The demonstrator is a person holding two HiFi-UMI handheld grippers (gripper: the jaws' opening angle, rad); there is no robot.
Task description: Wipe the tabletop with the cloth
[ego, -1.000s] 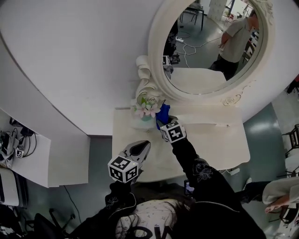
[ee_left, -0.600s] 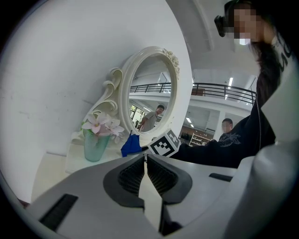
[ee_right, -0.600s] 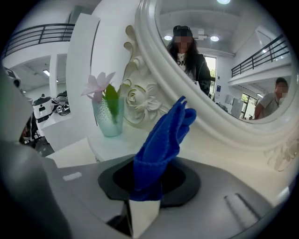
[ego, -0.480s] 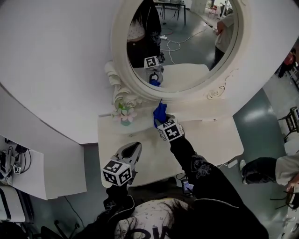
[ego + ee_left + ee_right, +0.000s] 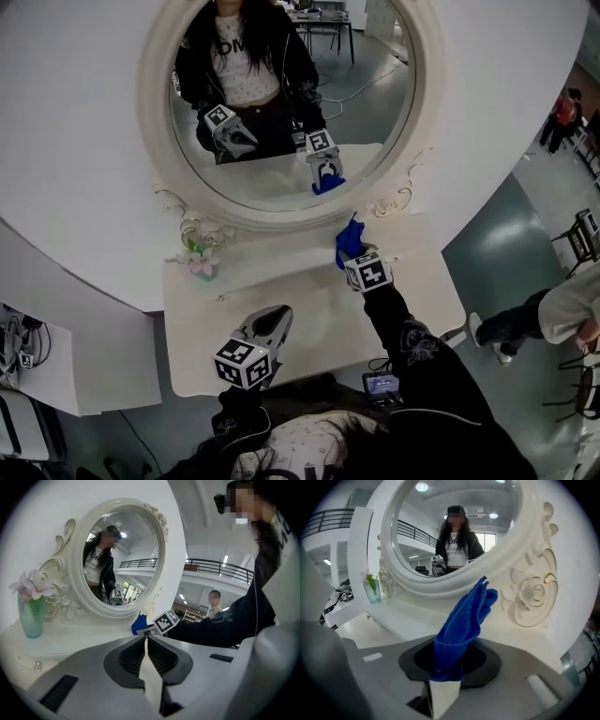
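The right tool (image 5: 350, 257) is clenched on the blue cloth (image 5: 463, 620), whose bunched free end sticks out past the jaws toward the carved frame of the round mirror (image 5: 277, 221). From the head view the cloth sits over the back right part of the white surface (image 5: 309, 314), close under the mirror's lower right edge; whether it touches the surface there cannot be told. The left tool (image 5: 146, 642) is clenched with nothing between its jaws, the ribbed pads meeting at the tips, and it hangs over the front left part of the surface, well apart from the cloth. A small green vase (image 5: 202, 266) with pale flowers stands at the back left, near the frame. The mirror reflects both tools and the cloth
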